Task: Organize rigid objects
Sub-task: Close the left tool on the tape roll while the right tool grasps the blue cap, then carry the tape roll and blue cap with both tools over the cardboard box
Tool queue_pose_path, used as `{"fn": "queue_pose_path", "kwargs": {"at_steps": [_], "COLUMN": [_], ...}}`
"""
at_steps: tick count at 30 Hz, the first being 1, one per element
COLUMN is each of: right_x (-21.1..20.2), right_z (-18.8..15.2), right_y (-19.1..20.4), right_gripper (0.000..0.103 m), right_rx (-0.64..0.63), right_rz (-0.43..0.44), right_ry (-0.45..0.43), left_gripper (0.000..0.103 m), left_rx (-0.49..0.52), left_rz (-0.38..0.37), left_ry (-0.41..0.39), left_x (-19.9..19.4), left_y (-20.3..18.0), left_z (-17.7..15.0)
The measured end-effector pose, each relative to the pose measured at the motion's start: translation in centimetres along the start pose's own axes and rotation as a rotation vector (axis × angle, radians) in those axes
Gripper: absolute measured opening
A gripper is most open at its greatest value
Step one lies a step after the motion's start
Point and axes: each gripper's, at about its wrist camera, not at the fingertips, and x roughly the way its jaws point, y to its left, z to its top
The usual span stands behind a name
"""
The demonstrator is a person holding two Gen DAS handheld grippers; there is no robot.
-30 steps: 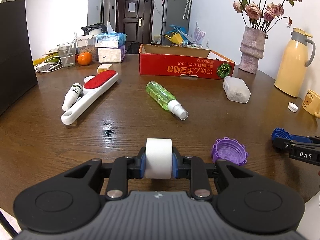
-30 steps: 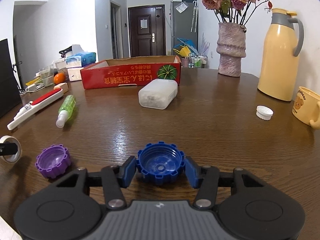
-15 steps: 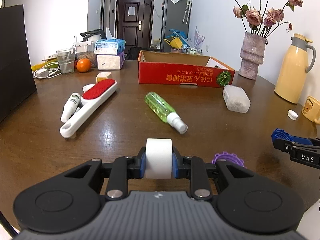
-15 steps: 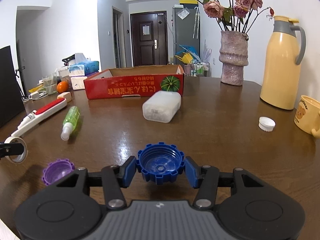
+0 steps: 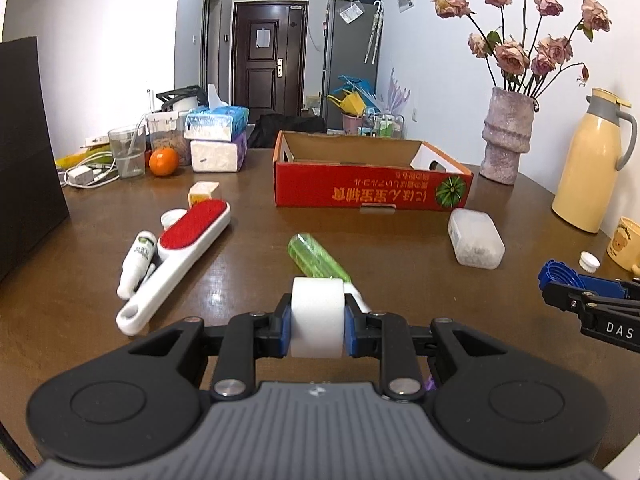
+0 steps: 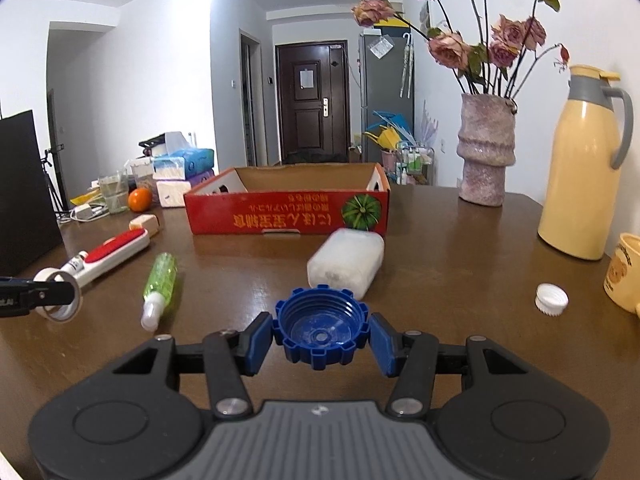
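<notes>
My left gripper (image 5: pixel 317 320) is shut on a white tape roll (image 5: pixel 317 312) and holds it above the table; the roll also shows in the right wrist view (image 6: pixel 58 300). My right gripper (image 6: pixel 321 334) is shut on a blue ridged cap (image 6: pixel 321 330), also lifted; the cap shows in the left wrist view (image 5: pixel 558 276). The open red cardboard box (image 5: pixel 372 192) stands ahead at mid-table, also in the right wrist view (image 6: pixel 288 216). A green spray bottle (image 6: pixel 160 288), a red-and-white lint brush (image 5: pixel 180 256), a small white tube (image 5: pixel 136 264) and a clear plastic container (image 5: pixel 476 240) lie on the table.
A vase of roses (image 6: pixel 486 160), a yellow thermos (image 6: pixel 580 184), a yellow mug (image 6: pixel 626 276) and a small white cap (image 6: pixel 552 299) are on the right. An orange (image 5: pixel 163 161), a glass (image 5: pixel 127 152), tissue packs (image 5: pixel 216 140) and cables sit far left. A black panel (image 5: pixel 24 140) stands at left.
Both grippers have risen and moved forward with their loads. The purple cap on the table has slid out of view beneath them. The box interior now shows.
</notes>
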Motion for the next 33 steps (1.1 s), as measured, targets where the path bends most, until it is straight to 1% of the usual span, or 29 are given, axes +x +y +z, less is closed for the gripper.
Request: {"fn": "queue_pose_path", "kwargs": {"at_steps": [9, 21, 33], "right_x": [1.1, 3.4, 6.0], "right_z": [2.7, 6.5, 10.2], "right_y": [0.5, 1.4, 2.4], "right_gripper": [0.051, 0.051, 0.051], "right_rx": [-0.014, -0.025, -0.030], "right_rz": [0.020, 0.045, 0.075], "right_ry": [-0.032, -0.076, -0.134], "left_gripper": [0.025, 0.025, 0.025], "left_rx": [0.010, 0.014, -0.028], "left_rz": [0.003, -0.019, -0.031], "left_ry": [-0.021, -0.058, -0.082], "left_x": [1.2, 3.4, 6.2], "left_y": [-0.2, -1.3, -1.9], "left_z": [2.6, 6.4, 9.7]}}
